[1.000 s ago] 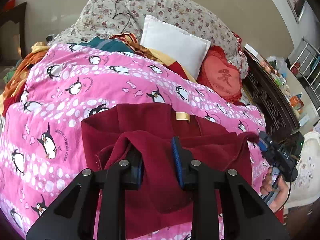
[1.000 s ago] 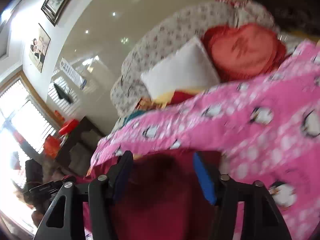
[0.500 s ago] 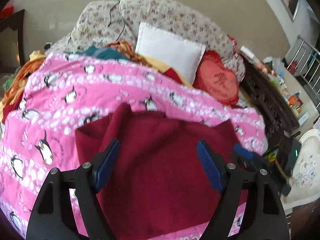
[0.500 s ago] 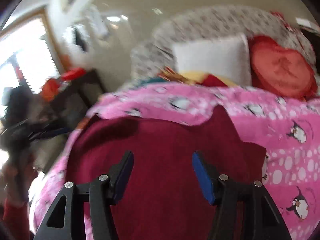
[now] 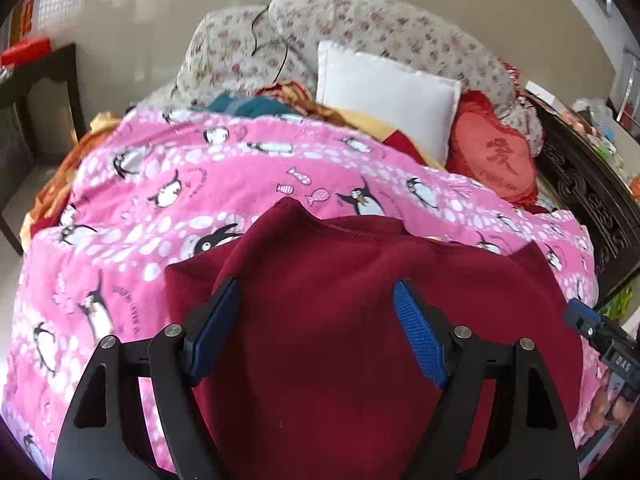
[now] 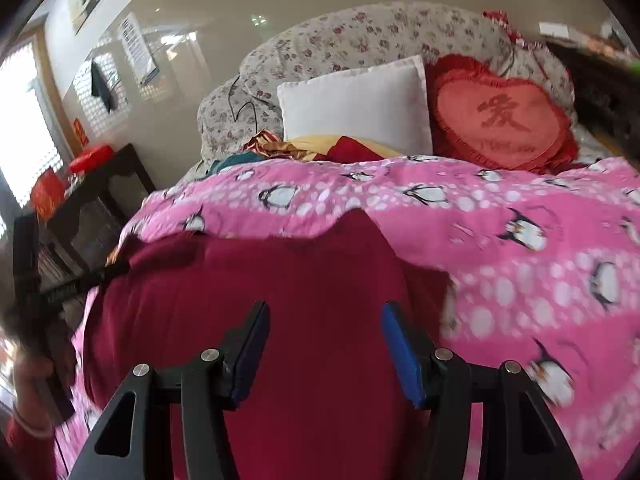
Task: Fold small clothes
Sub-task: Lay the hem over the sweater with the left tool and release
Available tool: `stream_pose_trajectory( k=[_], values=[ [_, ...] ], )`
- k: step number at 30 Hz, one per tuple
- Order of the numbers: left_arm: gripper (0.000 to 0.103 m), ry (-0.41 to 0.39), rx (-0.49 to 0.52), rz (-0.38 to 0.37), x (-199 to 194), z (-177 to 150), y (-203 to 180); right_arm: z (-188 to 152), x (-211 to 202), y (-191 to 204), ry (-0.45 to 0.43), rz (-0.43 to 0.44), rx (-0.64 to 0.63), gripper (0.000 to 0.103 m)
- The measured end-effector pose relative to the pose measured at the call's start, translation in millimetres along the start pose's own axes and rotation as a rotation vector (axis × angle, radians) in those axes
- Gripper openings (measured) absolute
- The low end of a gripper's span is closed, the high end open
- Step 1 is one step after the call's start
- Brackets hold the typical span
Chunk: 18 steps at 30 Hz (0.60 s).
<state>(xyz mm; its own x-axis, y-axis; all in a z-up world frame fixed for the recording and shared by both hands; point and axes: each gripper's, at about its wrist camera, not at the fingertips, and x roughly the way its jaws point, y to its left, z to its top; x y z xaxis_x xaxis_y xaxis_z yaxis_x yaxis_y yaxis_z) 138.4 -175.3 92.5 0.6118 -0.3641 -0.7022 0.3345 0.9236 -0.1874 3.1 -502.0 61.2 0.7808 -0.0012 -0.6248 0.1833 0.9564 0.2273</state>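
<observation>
Clothes first: a dark red garment [image 5: 340, 320] lies spread on a pink blanket [image 5: 160, 184] with little penguins on it. In the left wrist view the red cloth fills the lower middle of the frame. Its top edge has one pointed corner sticking up near the center and another at the right side.

The left gripper [image 5: 316, 300] is low in that frame. Its two blue pads [image 5: 416, 336] are wide apart, so the fingers are open, and they hold nothing. The red cloth shows in the gap between them. I cannot tell if the pads touch the cloth.

At the right edge of the same frame, part of the right gripper [image 5: 600, 340] pokes in, with a bit of hand under it.

In the right wrist view, the right gripper [image 6: 322, 320] sits at the bottom middle. Its fingers are open too, with nothing pinched. The red garment [image 6: 280, 320] fills the lower left and middle, and the pink blanket [image 6: 520, 240] runs off to the right. Some of this frame is blurry. At the left edge a dark tool and a hand in a red sleeve [image 6: 28, 380] show, but they are too fuzzy to say more.

Behind the blanket, in the upper part of both frames, sit a white pillow [image 5: 388, 96], a red heart pillow [image 5: 496, 160] and a big flowery cushion [image 5: 360, 28].
</observation>
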Motion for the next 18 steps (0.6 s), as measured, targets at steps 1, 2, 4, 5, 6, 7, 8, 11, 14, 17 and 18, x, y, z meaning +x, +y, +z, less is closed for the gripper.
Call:
stream_pose_trajectory(
  k=[1, 2, 4, 5, 6, 7, 8, 11, 14, 17, 18],
  values=[
    [0.079, -0.009, 0.006, 0.01, -6.2, -4.4, 0.0, -5.5, -6.3, 2.3, -0.004, -0.009, -0.022, 0.056],
    [0.079, -0.016, 0.009, 0.022, -10.6, -8.2, 0.0, -11.5, -10.8, 4.2, -0.006, -0.022, -0.041, 0.056],
    [0.079, -0.033, 0.014, 0.047, -17.1, -17.3, 2.0, -20.1, -11.7, 4.9, -0.013, -0.051, -0.057, 0.056],
    [0.079, -0.037, 0.019, 0.064, -17.9, -20.8, 2.1, -23.6, -9.3, 3.5, -0.013, -0.064, -0.056, 0.056],
    [0.079, -0.039, 0.022, 0.084, -16.8, -23.9, 3.2, -26.5, -2.4, 0.0, -0.002, -0.088, -0.044, 0.057],
    [0.079, -0.031, 0.023, 0.095, -15.0, -26.3, 3.9, -29.4, 12.0, -5.8, 0.051, -0.11, -0.019, 0.057],
    [0.079, -0.013, 0.022, 0.105, -11.0, -28.9, 5.1, -31.6, 20.3, -10.0, 0.087, -0.111, 0.0, 0.057],
    [0.079, 0.013, 0.011, 0.108, -3.4, -38.3, 10.9, -31.7, 13.2, -19.3, 0.058, -0.073, 0.084, 0.058],
    [0.079, 0.004, 0.009, 0.114, -11.4, -45.8, 14.3, -29.9, -8.7, -14.9, 0.007, -0.06, 0.093, 0.058],
    [0.079, -0.005, 0.017, 0.127, -21.7, -51.7, 13.9, -28.3, -29.4, 1.2, -0.041, -0.057, 0.047, 0.058],
    [0.079, -0.009, 0.019, 0.132, -25.1, -53.8, 13.8, -25.3, -32.1, 8.0, -0.051, -0.046, 0.032, 0.058]
  ],
)
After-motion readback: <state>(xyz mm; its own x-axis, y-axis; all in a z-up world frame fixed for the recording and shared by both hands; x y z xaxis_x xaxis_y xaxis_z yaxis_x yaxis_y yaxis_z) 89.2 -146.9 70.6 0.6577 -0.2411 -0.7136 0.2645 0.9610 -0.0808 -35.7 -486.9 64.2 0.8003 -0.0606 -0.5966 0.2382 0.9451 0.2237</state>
